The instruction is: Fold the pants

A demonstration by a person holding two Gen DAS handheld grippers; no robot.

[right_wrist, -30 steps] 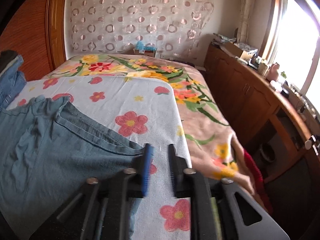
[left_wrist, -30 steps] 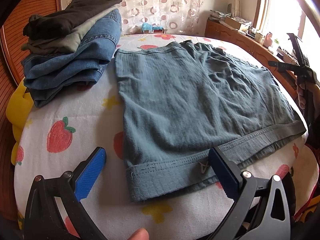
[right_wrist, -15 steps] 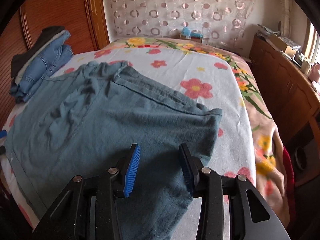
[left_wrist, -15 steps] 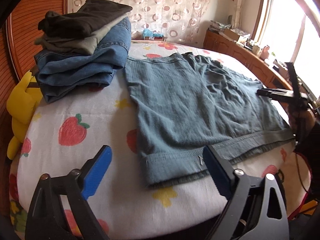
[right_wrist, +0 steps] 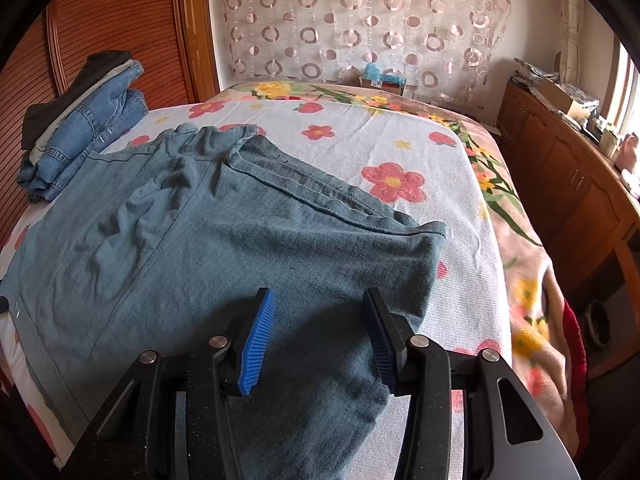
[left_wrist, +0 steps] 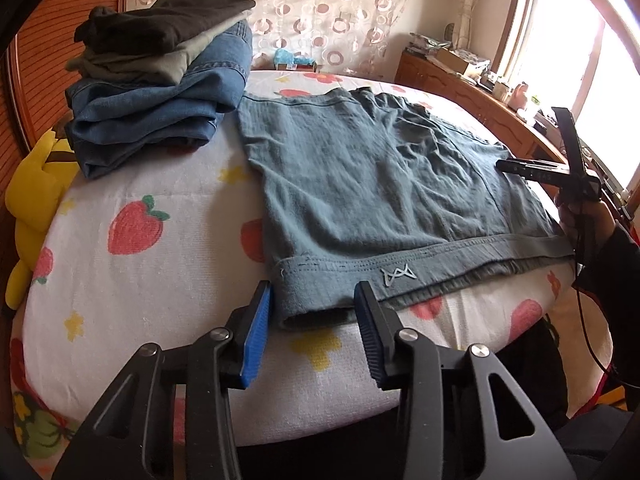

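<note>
Grey-blue pants point(left_wrist: 372, 184) lie spread flat on the fruit-print towel over the bed point(left_wrist: 132, 280). My left gripper point(left_wrist: 314, 320) is open, its blue pads on either side of the near-left waistband corner, which carries a small logo point(left_wrist: 396, 276). My right gripper point(right_wrist: 320, 328) is open above the pants' cloth point(right_wrist: 224, 248) near their right edge, holding nothing. It also shows at the right of the left wrist view point(left_wrist: 560, 160), held by a hand.
A stack of folded jeans and dark clothes point(left_wrist: 160, 80) sits at the far left of the bed. A yellow plush toy point(left_wrist: 32, 200) lies by the wooden headboard. A wooden cabinet point(right_wrist: 580, 184) runs along the right under the window.
My left gripper has narrowed and moved in around the waistband corner. My right gripper has opened wider and swung left over the pants.
</note>
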